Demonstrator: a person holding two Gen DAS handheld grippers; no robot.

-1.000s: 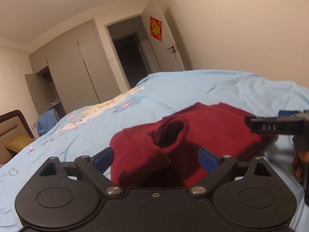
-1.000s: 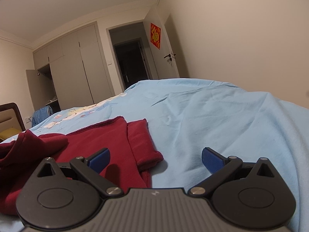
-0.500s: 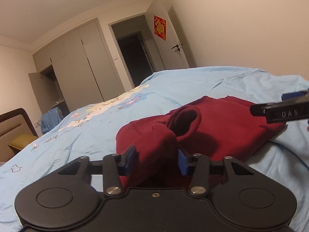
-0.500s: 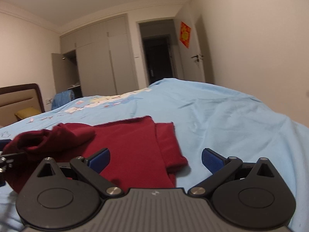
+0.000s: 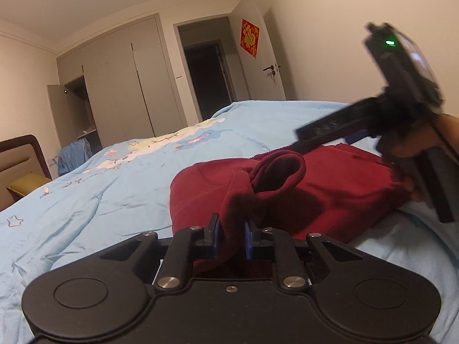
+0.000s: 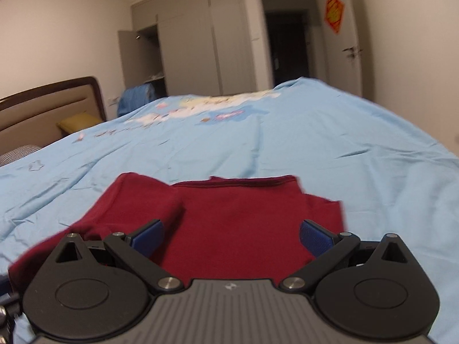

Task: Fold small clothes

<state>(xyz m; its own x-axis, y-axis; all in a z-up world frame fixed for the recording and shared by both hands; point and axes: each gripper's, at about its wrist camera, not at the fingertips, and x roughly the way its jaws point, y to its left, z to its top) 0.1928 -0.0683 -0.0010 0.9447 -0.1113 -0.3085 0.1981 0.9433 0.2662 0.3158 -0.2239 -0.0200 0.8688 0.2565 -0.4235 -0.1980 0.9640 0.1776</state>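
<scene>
A dark red sweater (image 5: 338, 189) lies on the light blue bed cover (image 5: 109, 189). My left gripper (image 5: 231, 236) is shut on a bunched fold of the sweater near its collar opening (image 5: 275, 172). The other hand-held gripper (image 5: 401, 120) shows blurred at the right of the left wrist view, raised above the sweater's far side, with a hand on it. In the right wrist view the red sweater (image 6: 238, 223) lies flat, one sleeve (image 6: 134, 200) folded across at the left. My right gripper (image 6: 231, 236) is open above it, with only cloth below the blue pads.
The blue bed cover (image 6: 330, 143) has a cartoon print in the middle. A brown headboard (image 6: 48, 106) and a yellow pillow (image 6: 77, 121) are at the left. Grey wardrobes (image 5: 123, 83), one door open, and a dark doorway (image 5: 206, 77) stand beyond the bed.
My left gripper closed on the sweater's fold and holds it. My right gripper rose and swung left, over the sweater's body, staying open.
</scene>
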